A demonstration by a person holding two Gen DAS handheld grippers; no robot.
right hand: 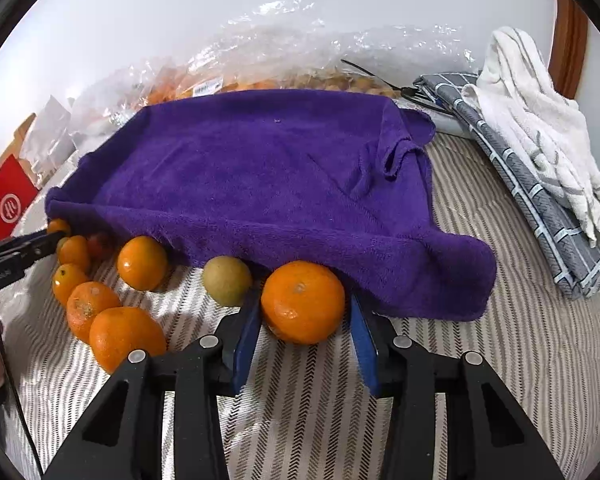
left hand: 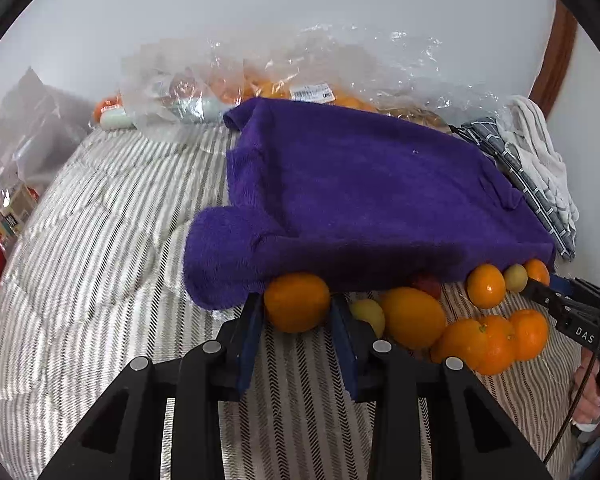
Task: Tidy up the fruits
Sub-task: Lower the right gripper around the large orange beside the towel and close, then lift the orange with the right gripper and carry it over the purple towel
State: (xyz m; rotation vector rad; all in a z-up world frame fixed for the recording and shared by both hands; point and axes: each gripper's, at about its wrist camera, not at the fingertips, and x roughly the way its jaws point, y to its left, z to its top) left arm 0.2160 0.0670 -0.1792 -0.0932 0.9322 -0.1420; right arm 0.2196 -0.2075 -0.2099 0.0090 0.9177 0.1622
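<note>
Bedding [left hand: 100,240]: striped grey-and-white quilt, bearing all items.
Purple towel [left hand: 360,184]: draped over a raised, box-like form at the middle of the quilt; near edge hangs just above the row of fruit.
Plastic bags [left hand: 300,76]: clear, crumpled, behind the towel against the wall; orange fruit visible inside.
Folded cloths [right hand: 540,168]: grey checked one under a white one, lying to the right of the towel.
Loose fruit [right hand: 100,312]: oranges and a few paler yellow-green pieces, lined along the towel's near edge, several touching each other.
Left gripper [left hand: 296,312]: blue pads pressed on either side of an orange [left hand: 297,302] at the towel's left front corner; orange resting on the quilt, top tucked under the towel hem.
Right gripper [right hand: 303,316]: pads at both flanks of a mandarin [right hand: 303,302] below the towel's right front edge; left pad touching, right pad contact hard to confirm.
Yellow-green fruit [right hand: 227,280]: just left of the mandarin, beside the right gripper's left finger.
</note>
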